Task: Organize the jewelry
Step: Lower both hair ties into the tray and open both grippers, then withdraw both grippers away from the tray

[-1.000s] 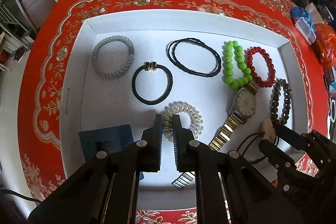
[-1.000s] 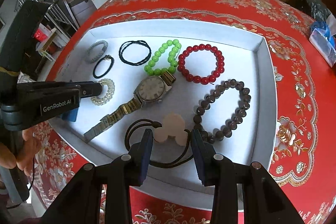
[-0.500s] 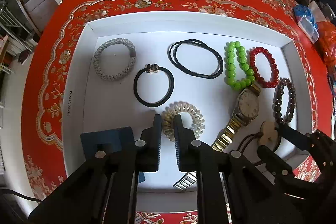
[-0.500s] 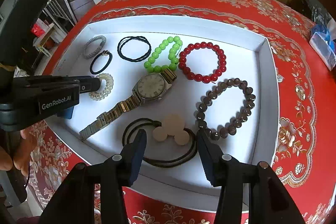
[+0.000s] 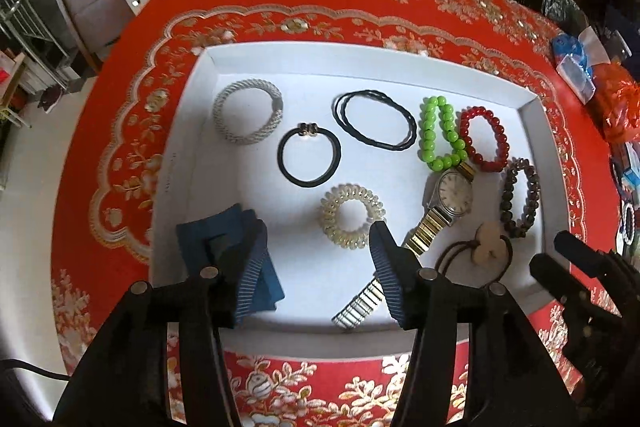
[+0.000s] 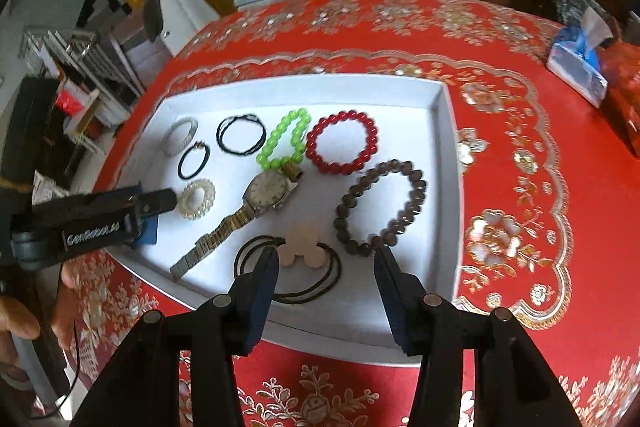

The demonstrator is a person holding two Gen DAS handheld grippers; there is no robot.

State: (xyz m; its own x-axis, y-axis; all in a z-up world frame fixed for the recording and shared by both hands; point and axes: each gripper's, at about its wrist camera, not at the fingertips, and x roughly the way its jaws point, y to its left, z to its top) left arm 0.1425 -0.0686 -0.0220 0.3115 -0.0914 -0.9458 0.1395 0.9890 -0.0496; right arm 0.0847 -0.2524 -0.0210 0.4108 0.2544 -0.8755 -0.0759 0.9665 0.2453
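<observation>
Left wrist view: white shallow tray sits on a red floral tablecloth, raised rim all round. Left gripper hovers over the tray's near edge, jaws have just been opening, now spread wide with nothing between them; ribbed blue pads. Clear spiral hair tie, coiled plastic, lies just past the gripper's right finger, apart from it. Dark blue card lies in the tray's near-left corner, partly behind the left finger. Bare tray floor between card and spiral tie, and along the left wall. Toward the tray's far side: grey woven band, black elastic with gold clasp, thin black looped cord. Toward the tray's right: green bead bracelet, red bead bracelet, brown bead bracelet, all round glossy beads. Wristwatch with metal link band runs diagonally to the tray's near rim. Right gripper shows at the tray's near-right corner.

Right wrist view: right gripper over the tray's near rim, jaws parted, gripping nothing. Wooden three-circle charm on a dark cord lies on the tray floor between and just beyond the fingertips, untouched. Brown bead bracelet just beyond the right fingertip. Free floor along the tray's right wall. Left gripper reaches in from the tray's left side, near the spiral tie; a hand holds it.
</observation>
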